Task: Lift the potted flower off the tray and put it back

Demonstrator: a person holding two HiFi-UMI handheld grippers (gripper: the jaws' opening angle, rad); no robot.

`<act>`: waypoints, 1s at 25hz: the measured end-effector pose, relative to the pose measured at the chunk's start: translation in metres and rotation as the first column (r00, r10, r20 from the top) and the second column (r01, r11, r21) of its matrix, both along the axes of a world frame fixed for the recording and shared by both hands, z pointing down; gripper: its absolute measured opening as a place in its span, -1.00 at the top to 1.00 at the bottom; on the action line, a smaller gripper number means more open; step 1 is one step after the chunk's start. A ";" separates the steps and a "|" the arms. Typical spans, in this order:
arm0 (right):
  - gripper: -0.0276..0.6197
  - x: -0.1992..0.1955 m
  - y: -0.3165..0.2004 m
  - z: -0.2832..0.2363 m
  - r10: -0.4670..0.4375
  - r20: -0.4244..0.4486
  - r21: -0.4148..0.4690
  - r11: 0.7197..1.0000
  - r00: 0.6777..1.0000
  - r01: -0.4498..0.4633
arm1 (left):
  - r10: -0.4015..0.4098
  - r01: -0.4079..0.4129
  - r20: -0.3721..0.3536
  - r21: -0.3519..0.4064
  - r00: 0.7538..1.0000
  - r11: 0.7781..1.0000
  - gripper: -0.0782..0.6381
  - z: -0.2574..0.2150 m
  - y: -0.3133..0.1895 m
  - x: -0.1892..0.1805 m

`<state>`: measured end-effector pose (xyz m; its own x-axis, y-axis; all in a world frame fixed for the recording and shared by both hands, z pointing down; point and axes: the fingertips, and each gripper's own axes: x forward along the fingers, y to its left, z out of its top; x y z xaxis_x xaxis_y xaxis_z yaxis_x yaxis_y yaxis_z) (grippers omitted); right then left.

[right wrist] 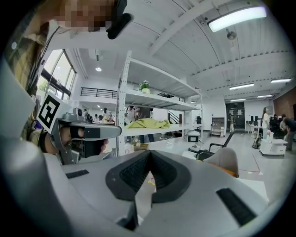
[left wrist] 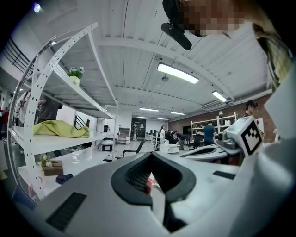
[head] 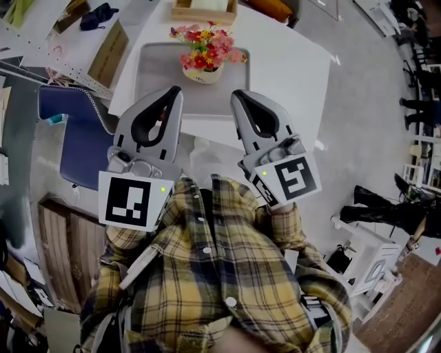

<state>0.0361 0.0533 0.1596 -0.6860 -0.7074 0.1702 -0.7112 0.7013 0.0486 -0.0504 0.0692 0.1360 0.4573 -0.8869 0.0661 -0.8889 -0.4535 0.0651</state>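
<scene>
A small cream pot of red, pink and yellow flowers (head: 204,55) stands on a grey tray (head: 158,76) on the white table (head: 289,76). Both grippers hover side by side at the table's near edge, pointing toward the tray. My left gripper (head: 175,91) is shut and holds nothing, its tip over the tray's near left part. My right gripper (head: 236,94) is shut and empty as well, near the tray's near right corner. In the left gripper view a bit of red flower (left wrist: 148,185) peeks through the gap behind the shut jaws.
A wooden box (head: 204,9) sits beyond the tray at the table's far edge. A blue chair (head: 76,131) stands left of the table, beside a white perforated shelf rack (head: 62,62). People and furniture fill the room at the right.
</scene>
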 end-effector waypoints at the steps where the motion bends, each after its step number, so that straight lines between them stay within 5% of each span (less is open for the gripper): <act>1: 0.92 0.004 -0.007 -0.002 -0.005 -0.001 0.000 1.000 1.000 0.005 | -0.006 0.006 0.002 0.002 1.000 1.000 0.77 -0.003 -0.007 0.004; 15: 0.92 0.033 -0.082 -0.013 -0.062 -0.009 0.000 0.998 0.998 0.062 | -0.064 0.063 0.023 0.004 0.998 0.998 0.77 -0.014 -0.080 0.029; 25: 0.92 0.029 -0.108 -0.009 -0.021 -0.016 -0.024 0.999 1.000 0.021 | -0.031 0.032 0.025 -0.027 0.999 0.999 0.77 -0.010 -0.110 0.024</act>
<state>0.0654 -0.0548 0.1508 -0.6977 -0.6885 0.1980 -0.6955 0.7172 0.0431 -0.0265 -0.0411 0.1265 0.4274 -0.8984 0.1013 -0.9040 -0.4238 0.0553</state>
